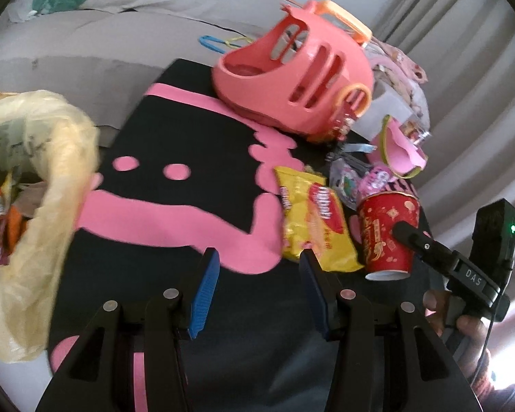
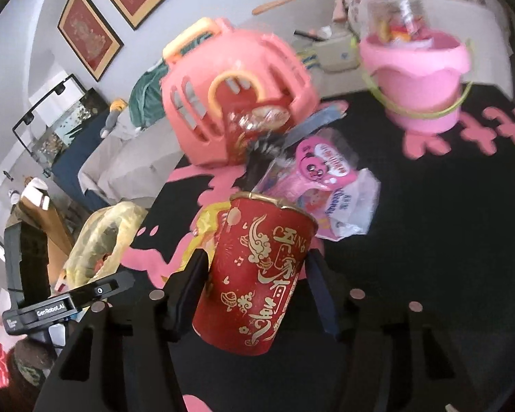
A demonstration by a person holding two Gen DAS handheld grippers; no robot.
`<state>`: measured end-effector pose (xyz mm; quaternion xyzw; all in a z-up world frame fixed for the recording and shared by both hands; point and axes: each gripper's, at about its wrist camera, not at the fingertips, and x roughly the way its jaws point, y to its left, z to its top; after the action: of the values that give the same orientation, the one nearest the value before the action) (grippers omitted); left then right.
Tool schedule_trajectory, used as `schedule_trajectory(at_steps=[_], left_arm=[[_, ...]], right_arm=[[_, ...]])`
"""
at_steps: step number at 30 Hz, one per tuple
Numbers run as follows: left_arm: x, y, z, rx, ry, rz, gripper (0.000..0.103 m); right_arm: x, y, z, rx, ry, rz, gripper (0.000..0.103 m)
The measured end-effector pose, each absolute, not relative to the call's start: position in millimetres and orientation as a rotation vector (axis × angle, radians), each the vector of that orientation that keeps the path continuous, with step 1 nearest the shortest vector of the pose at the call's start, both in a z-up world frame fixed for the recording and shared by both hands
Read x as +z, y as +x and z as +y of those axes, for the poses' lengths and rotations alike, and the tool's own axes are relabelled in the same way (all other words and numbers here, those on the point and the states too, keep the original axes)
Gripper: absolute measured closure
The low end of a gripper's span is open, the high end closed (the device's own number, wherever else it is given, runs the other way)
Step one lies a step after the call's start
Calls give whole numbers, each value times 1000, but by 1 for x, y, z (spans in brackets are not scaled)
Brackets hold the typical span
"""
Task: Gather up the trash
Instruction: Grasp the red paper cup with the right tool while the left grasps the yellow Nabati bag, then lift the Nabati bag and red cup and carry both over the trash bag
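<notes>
- The right tool (image 2: pixel 255 281) has the red paper cup (image 2: pixel 257 274) between its two fingers in the right wrist view; the left finger lies against the cup's side and the right finger sits at its other side, so the tool appears closed on the cup.
- In the left wrist view that same cup (image 1: pixel 389 233) lies tilted on the black-and-pink mat (image 1: pixel 175 130), with one finger of the right tool (image 1: pixel 412 237) across it and a hand (image 1: pixel 463 322) behind.
- The left tool (image 1: pixel 257 285) stands wide with nothing between its blue pads (image 1: pixel 206 288), above the mat.
- Only the left wrist view shows the yellow snack packet (image 1: pixel 312 219) in full, just beside the cup; in the right wrist view it is mostly hidden behind the cup.
- The yellowish plastic bag (image 1: pixel 51 185), holding wrappers, fills the left edge of the left wrist view; the right wrist view shows it (image 2: pixel 99 240) smaller, beyond the left tool.
- The right wrist view alone shows the clear pink wrapper (image 2: pixel 326 185) behind the cup and the pink bucket (image 2: pixel 419 79) upright.
- Both show the coral plastic basket (image 1: pixel 292 79) tipped on its side.
</notes>
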<state>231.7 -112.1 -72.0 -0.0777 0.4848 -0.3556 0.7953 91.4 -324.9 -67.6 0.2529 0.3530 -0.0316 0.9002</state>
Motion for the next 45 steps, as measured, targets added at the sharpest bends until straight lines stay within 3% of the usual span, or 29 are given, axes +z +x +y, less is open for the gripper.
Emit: schedule_trajectory(at_steps=[8,21,26,32,45], left_arm=[[-84,245,-164,-796,-129,1104,54],[-85,217,-224,-649,230,989,54],[-85,224,-207,-648,106,1013,74],[-78,219,-183,-659,70,1014,76],[-10,181,-94,-545,51,772,76]], right_arm=[[-50,49,-359,-183,458,672,49],[-59,38,-370,-201,432,673,48],[-56,38,-365,-194,409,666,48],[-52,42,-355,-153,385,669,48],[-22,51,-303,-51,291,636,48]])
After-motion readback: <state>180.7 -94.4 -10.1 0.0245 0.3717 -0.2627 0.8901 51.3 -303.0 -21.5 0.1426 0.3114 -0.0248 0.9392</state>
